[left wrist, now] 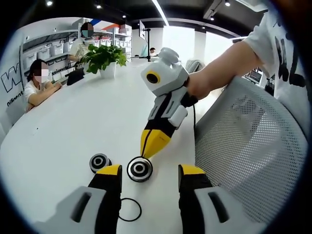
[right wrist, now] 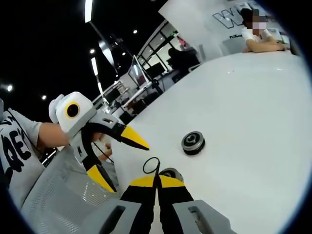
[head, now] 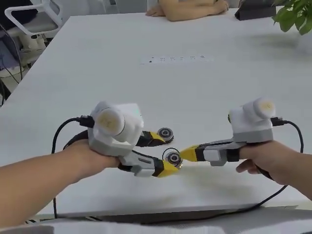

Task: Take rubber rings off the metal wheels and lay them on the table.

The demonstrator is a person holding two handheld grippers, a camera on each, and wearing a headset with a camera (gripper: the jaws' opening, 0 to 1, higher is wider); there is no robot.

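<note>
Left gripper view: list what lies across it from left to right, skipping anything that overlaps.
A seated person → left wheel → right wheel → mesh chair back.

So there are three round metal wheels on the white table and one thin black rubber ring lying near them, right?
Not quite. There are two round metal wheels, not three; the left gripper view shows both. They do sit on the white table, and one thin black rubber ring lies near them.
</note>
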